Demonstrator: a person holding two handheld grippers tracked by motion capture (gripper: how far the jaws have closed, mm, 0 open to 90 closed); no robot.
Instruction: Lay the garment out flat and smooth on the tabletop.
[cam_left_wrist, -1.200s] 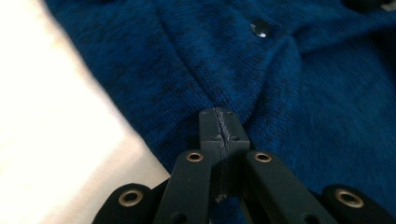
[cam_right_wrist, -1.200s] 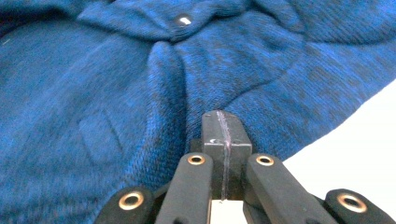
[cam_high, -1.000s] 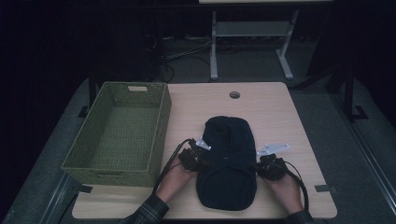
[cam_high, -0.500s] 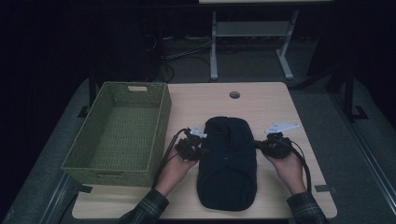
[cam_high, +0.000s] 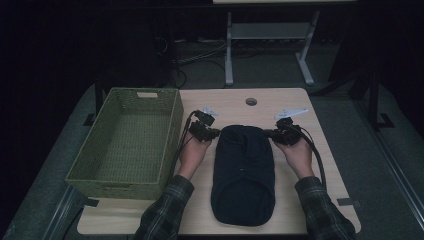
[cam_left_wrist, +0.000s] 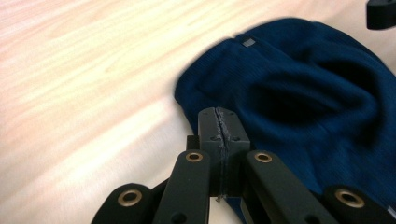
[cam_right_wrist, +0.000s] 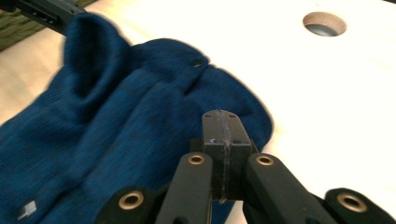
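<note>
**Garment pinched at both far corners**

The garment (cam_high: 243, 172) is a dark navy-blue knit piece, folded into a long rounded bundle that lies lengthwise on the light wooden table (cam_high: 295, 200), just right of the green woven basket (cam_high: 125, 140). Its near end is broad and rounded and rests close to the table's front edge; its far end reaches about the middle of the tabletop, short of the round hole (cam_high: 251, 101) in the board. In the gripper views the fabric shows a fine ribbed knit, soft folds and a deep dark hollow where the cloth bulges up. A small pale tag (cam_left_wrist: 249, 42) sits near one edge, and a dark snap or button (cam_right_wrist: 198, 62) lies along a seam.

The left gripper (cam_high: 209, 133) sits at the far left corner of the garment, its jaws pressed fully together with the cloth's edge caught under them. The right gripper (cam_high: 279, 134) is at the far right corner, its jaws likewise closed tight on the fabric's rim. Each hand lies flat beside the bundle, one on either side, with plaid sleeves (cam_high: 165, 210) coming in from the front edge.
</note>
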